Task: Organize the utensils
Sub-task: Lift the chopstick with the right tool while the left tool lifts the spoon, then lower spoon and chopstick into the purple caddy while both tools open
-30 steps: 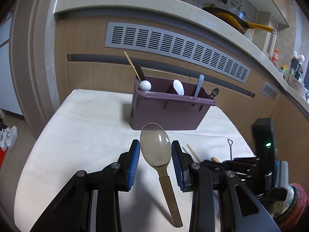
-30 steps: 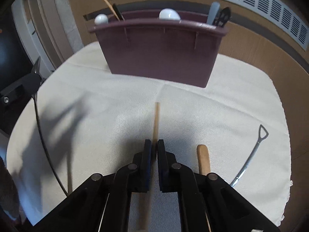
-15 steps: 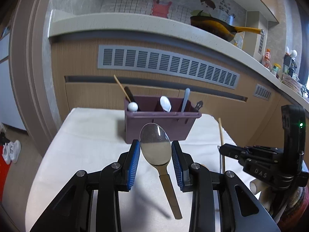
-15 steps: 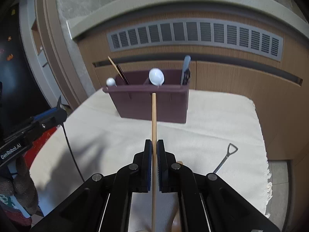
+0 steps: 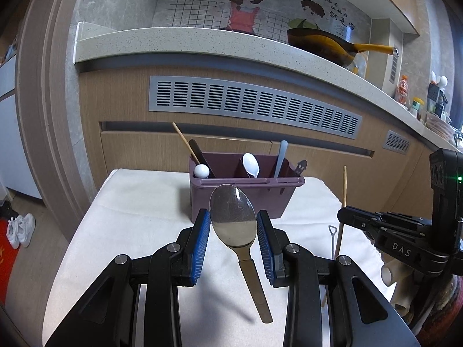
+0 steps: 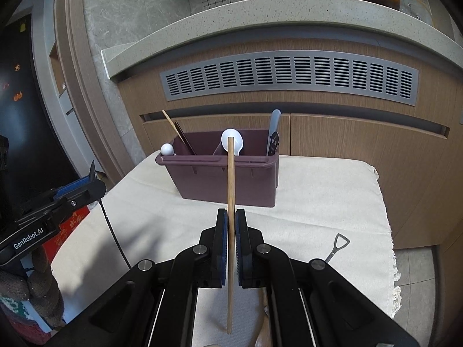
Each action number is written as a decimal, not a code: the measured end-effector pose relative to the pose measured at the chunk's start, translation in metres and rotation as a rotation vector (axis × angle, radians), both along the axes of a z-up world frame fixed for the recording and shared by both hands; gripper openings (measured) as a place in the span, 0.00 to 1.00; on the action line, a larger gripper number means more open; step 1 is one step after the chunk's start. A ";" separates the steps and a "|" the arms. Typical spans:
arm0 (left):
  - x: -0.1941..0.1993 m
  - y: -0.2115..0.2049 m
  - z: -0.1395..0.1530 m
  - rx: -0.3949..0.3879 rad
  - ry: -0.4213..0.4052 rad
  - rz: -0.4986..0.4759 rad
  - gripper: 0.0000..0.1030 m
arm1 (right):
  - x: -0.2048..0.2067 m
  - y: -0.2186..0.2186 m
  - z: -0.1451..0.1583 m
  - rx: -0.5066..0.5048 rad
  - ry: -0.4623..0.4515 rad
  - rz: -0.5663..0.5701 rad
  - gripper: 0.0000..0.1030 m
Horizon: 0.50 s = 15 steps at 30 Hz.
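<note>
Fingers of the left gripper (image 5: 233, 238) stand part open, blue pads pressed on either edge of the bowl of a metal spoon (image 5: 233, 220), whose handle hangs down and slightly rightward, clear of the white cloth (image 5: 139, 202). Right gripper (image 6: 231, 231) is closed nearly to contact on a single wooden chopstick (image 6: 230, 190), held upright with lengths projecting above and below the pads. Both loads are airborne in front of the maroon utensil caddy (image 6: 225, 179), which stands on the cloth toward the cabinet side. Caddy contents, left to right: a chopstick with a dark stick and a white ball-ended piece, a white spoon (image 6: 232, 144) in the middle compartment, a pale blue handle and a black utensil at the right end. One small shovel-handled metal utensil (image 6: 337, 247) lies on the cloth to the right of the caddy, nearer the cameras; a wooden handle shows partly under the right gripper. Risks, as judged: the spoon is held by its curved bowl edges only, so it may pivot or slip out when tilted for insertion. The chopstick's hold is narrow, so it may rotate if its tip strikes the caddy rim or the white spoon. The two grippers converging on one caddy may collide.
</note>
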<state>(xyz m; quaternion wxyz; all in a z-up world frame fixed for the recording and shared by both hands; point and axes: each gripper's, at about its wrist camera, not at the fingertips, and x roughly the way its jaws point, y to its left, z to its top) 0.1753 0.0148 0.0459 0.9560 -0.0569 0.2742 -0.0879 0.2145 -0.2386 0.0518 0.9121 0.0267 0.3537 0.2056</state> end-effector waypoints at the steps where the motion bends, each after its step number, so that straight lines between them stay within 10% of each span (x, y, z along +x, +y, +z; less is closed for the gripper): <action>1: 0.000 0.000 0.002 0.003 -0.006 0.003 0.33 | 0.001 0.000 0.001 0.005 -0.001 -0.001 0.05; 15: 0.076 -0.003 0.121 0.093 -0.422 0.086 0.33 | 0.057 0.003 0.144 0.067 -0.381 -0.056 0.05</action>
